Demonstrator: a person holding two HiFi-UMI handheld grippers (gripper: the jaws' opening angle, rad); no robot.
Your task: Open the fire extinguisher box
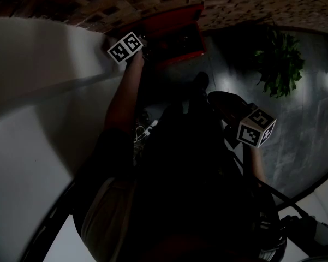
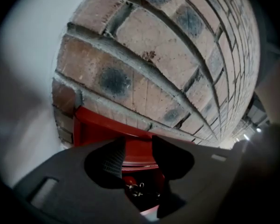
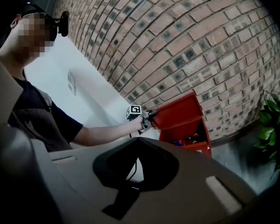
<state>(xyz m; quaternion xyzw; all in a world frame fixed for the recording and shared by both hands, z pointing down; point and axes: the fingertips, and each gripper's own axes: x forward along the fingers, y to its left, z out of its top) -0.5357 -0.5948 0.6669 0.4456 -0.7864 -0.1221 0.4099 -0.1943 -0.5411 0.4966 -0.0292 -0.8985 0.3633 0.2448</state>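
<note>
A curved brick wall (image 3: 186, 41) meets a plain white wall (image 1: 38, 91) – the light is dim. The floor (image 1: 311, 119) is dark and glossy, with a green plant (image 1: 281, 64) standing near the brick.

Rough matt brick wall (image 3: 186, 41), smooth red metal box (image 3: 180, 112), glossy dark floor (image 1: 237, 78), smooth white wall (image 1: 43, 64)
</note>
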